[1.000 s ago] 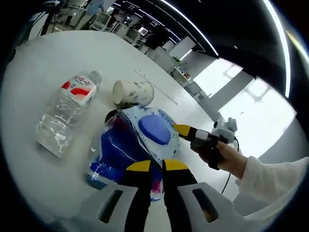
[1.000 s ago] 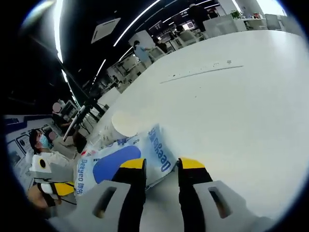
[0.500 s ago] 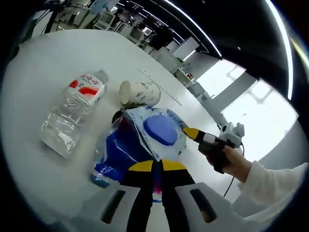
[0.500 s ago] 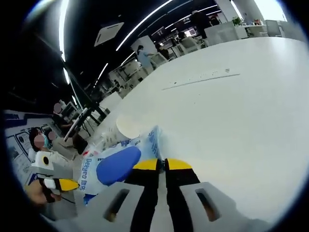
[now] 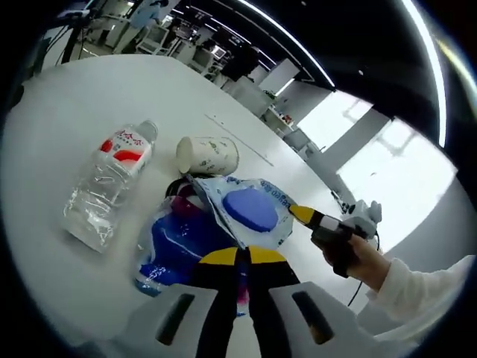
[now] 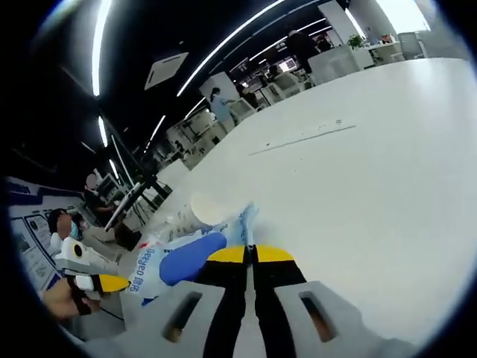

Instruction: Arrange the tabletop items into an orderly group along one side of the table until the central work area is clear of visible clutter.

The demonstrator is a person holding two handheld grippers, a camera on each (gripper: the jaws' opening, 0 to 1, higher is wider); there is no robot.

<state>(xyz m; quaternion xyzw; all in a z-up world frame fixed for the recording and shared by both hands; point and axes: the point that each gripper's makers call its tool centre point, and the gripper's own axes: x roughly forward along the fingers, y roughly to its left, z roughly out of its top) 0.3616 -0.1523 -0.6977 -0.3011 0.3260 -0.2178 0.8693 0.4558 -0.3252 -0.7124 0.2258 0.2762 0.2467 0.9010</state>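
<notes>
Pinching one soft wipes pack (image 5: pixel 250 214) at table (image 5: pixel 59 104) centre, left gripper (image 5: pixel 238 256) clenched at its 6 o'clock edge, right gripper (image 6: pixel 250 254) at 3; I judge it light, floppy, best held by seams.

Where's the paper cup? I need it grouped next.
In the left gripper view, the paper cup lies on its side between the water bottle and the wipes pack.

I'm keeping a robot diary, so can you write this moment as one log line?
left gripper: shut on dark blue pouch | right gripper: shut on white wipes pack | bottle, paper cup: lying on table
</notes>
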